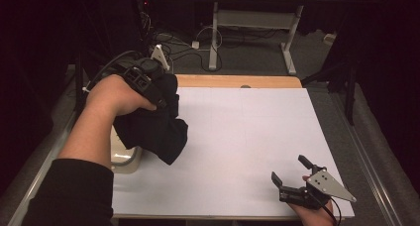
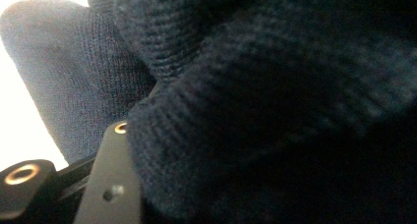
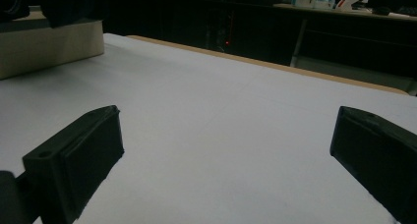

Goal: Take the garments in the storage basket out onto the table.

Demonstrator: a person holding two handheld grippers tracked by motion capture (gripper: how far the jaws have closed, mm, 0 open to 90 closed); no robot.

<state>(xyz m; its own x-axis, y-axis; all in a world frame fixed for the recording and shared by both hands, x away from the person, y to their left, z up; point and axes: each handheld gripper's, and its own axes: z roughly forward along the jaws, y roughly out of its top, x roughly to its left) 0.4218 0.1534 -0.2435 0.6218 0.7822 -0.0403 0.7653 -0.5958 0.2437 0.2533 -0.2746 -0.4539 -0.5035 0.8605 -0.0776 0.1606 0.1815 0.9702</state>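
The dark knit cloth (image 1: 157,127) hangs bunched from the left gripper (image 1: 159,99), whose fingers are clamped on its top edge, above the counter's (image 1: 247,137) nine-o'clock edge and a beige box (image 1: 124,156). Its long axis drops toward five o'clock. The right gripper (image 1: 292,174), fingers apart and empty, rests well apart at five o'clock.

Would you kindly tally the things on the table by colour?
Black: 1, the cloth held up by the left gripper.
Beige: 1, the box at the left edge.
Total: 2.
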